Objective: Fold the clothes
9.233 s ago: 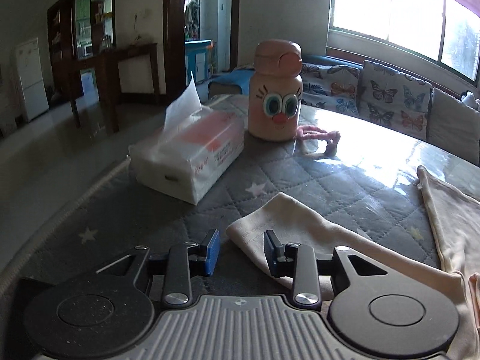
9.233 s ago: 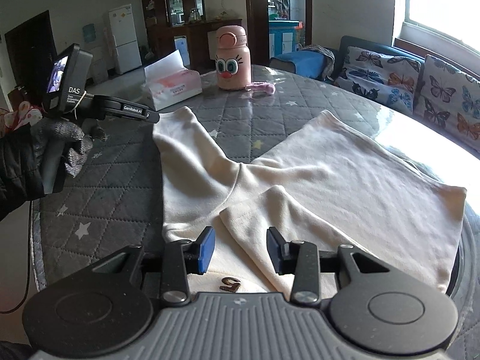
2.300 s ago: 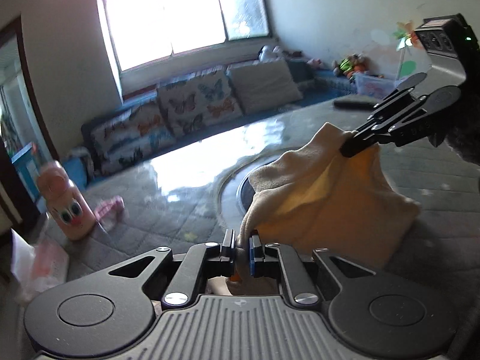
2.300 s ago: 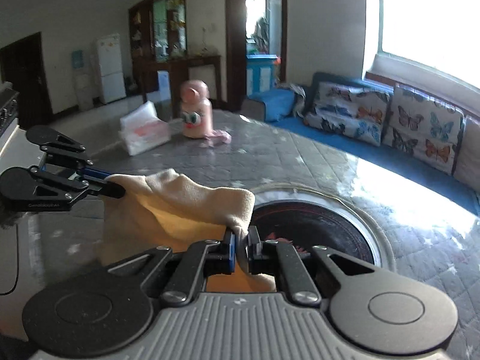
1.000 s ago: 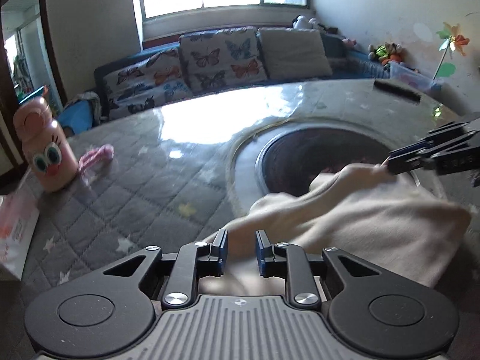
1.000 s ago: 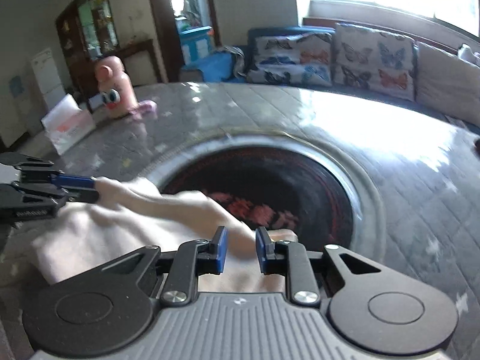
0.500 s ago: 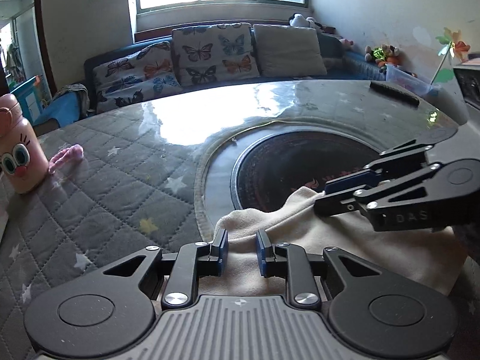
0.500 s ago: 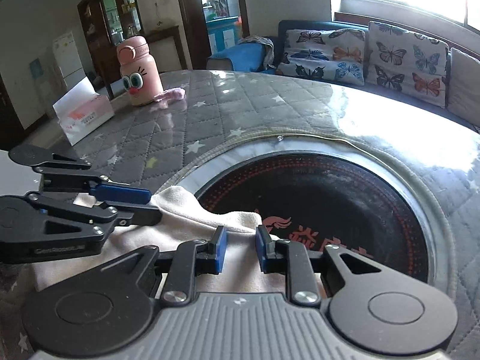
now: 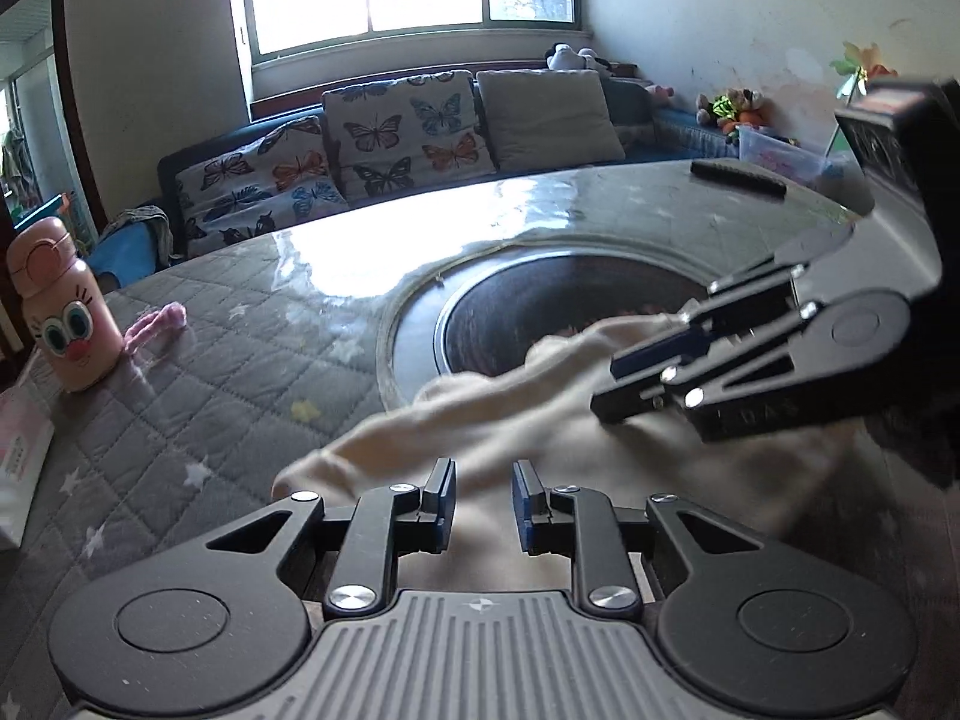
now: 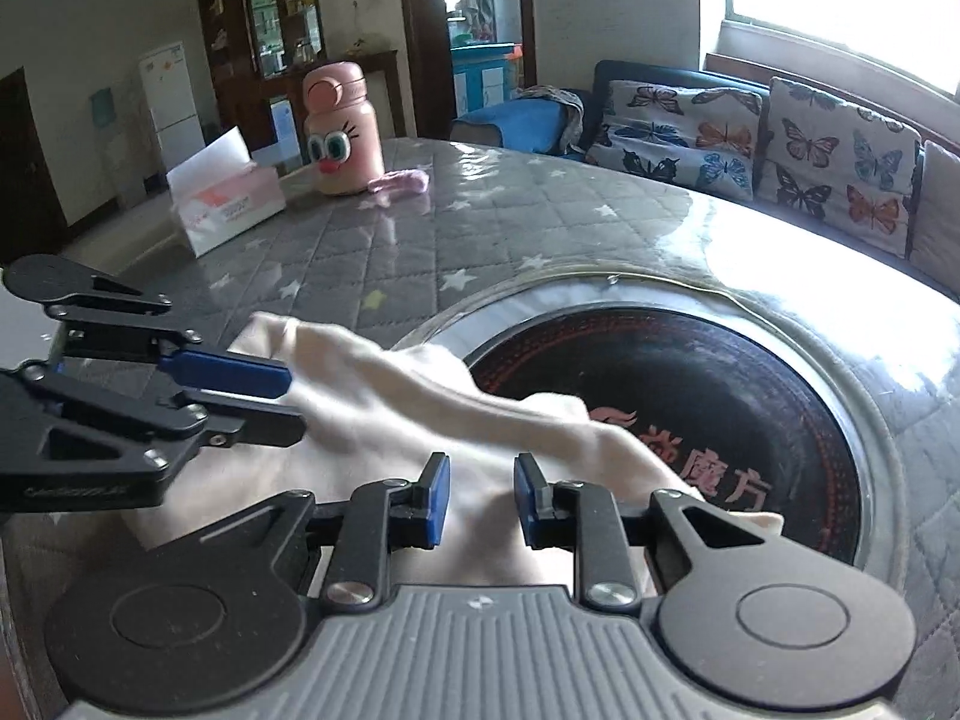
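A: On the quilted table (image 10: 420, 252), beside the dark round inset (image 10: 720, 396), the cream garment (image 10: 390, 408) is lying folded. The left gripper (image 9: 482, 501) and right gripper (image 10: 476, 495) are hovering over it, jaws narrowly parted, gripping nothing.

B: Advice for the fold?

A: Probably pinching matching corners, lifting evenly, keeping edges aligned.

B: Any writing?

A: Chinese characters are showing on the inset. Print on the tissue box (image 10: 225, 198) is too small to read.
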{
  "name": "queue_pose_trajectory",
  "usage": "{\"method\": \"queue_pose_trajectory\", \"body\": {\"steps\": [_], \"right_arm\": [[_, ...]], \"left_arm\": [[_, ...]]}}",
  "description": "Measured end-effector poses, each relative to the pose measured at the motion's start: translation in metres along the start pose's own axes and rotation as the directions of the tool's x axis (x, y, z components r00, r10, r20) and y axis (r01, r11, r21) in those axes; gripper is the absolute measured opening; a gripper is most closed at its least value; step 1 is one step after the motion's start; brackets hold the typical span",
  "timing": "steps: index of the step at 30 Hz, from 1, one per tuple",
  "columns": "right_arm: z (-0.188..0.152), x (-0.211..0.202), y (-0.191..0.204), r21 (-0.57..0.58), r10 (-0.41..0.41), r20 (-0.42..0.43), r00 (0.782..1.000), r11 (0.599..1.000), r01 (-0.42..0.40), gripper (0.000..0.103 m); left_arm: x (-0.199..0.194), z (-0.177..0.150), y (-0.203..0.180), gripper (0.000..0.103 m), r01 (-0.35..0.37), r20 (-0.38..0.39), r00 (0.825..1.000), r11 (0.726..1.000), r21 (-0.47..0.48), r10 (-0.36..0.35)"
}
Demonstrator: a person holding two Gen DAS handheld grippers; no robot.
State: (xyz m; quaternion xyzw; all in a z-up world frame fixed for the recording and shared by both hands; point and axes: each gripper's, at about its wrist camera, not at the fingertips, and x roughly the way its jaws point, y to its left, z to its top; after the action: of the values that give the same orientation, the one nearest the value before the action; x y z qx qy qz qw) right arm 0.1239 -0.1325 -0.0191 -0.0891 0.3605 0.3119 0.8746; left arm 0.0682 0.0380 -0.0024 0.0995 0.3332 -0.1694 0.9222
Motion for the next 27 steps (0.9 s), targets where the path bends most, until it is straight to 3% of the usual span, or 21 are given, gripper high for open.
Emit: {"method": "queue_pose_trajectory", "body": {"steps": [4,12,15,23,27], "right_arm": [[-0.008,-0.01,0.016,-0.049,0.006,0.021,1.0,0.999,-0.005,0.037],[-0.026,-0.02,0.049,-0.148,0.023,0.013,1.0,0.989,-0.02,0.039],[-0.029,-0.034,0.052,-0.146,0.06,0.024,0.998,0.988,-0.056,0.041],[-0.047,-0.047,0.048,-0.11,0.068,-0.004,0.998,0.992,-0.068,0.043],[-0.047,-0.063,0.033,-0.066,0.033,0.026,0.999,0.997,-0.031,0.044]], "left_arm": [[-0.011,-0.012,-0.002,0.023,-0.007,0.011,1.0,1.0,-0.001,0.007],[-0.024,-0.03,0.003,0.024,-0.014,0.001,1.0,0.999,-0.046,0.014],[-0.029,-0.034,0.006,0.024,-0.022,0.0,1.0,0.998,-0.067,0.022],[-0.036,-0.04,0.015,0.024,-0.031,-0.003,1.0,0.995,-0.092,0.031],[-0.039,-0.03,0.021,0.024,-0.025,0.025,0.999,0.994,-0.11,0.028]]}}
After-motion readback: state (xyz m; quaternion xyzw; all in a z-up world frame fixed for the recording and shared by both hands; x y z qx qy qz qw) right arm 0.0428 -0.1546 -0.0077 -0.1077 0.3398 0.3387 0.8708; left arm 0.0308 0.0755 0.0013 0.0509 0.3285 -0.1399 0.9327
